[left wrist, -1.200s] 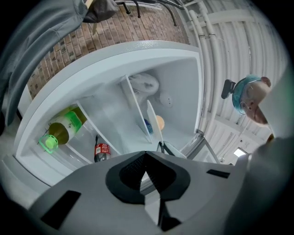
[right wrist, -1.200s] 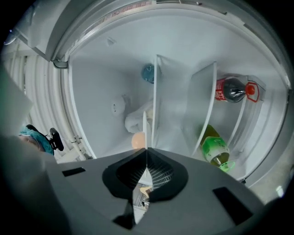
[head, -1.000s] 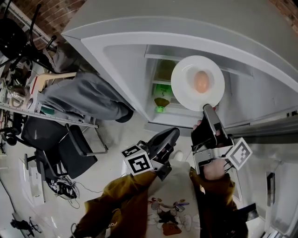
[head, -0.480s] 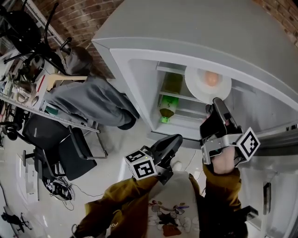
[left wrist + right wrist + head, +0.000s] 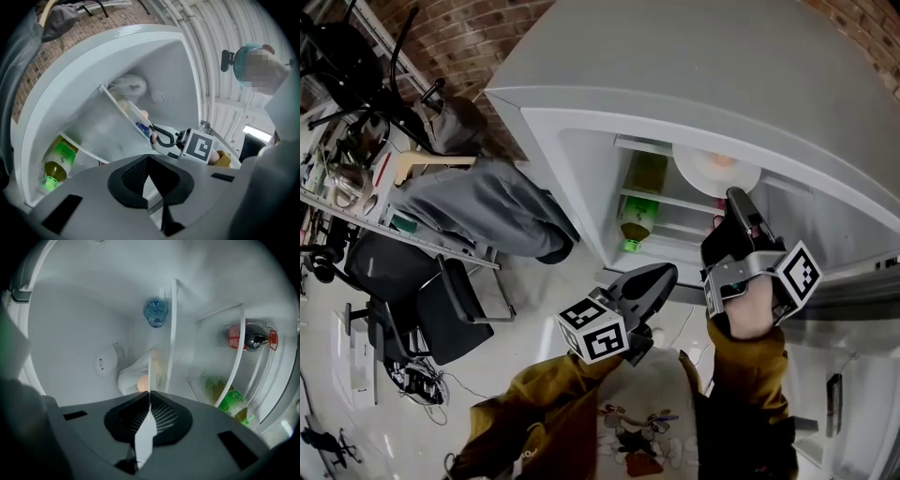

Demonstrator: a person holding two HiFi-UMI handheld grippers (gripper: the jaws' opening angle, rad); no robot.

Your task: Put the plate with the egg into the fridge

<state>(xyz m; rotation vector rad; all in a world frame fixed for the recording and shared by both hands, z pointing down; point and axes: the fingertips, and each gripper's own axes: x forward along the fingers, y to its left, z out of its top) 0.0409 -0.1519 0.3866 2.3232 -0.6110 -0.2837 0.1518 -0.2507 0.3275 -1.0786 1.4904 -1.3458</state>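
Note:
The fridge [image 5: 581, 112] stands open. A white plate [image 5: 712, 172] with a tan egg [image 5: 722, 160] on it lies level inside the upper compartment, over a glass shelf. My right gripper [image 5: 734, 197] is shut on the plate's near rim. In the right gripper view the plate [image 5: 149, 371] shows edge-on between the jaws of the right gripper [image 5: 149, 397], with the egg [image 5: 142, 383] just behind. My left gripper [image 5: 667, 272] hangs below the fridge opening, shut and holding nothing. In its own view the left gripper [image 5: 149, 161] looks up at the fridge interior.
A green bottle [image 5: 635, 214] stands on the lower shelf [image 5: 229, 401]. A blue bottle cap [image 5: 155, 312] and a red-labelled bottle [image 5: 247, 339] sit deeper in. A white bag [image 5: 133, 376] lies behind the plate. A person in grey [image 5: 478, 202] and black chairs [image 5: 431, 300] are on the left.
The plate and my right gripper have gone farther into the fridge's upper compartment. My left gripper has risen slightly towards the fridge opening.

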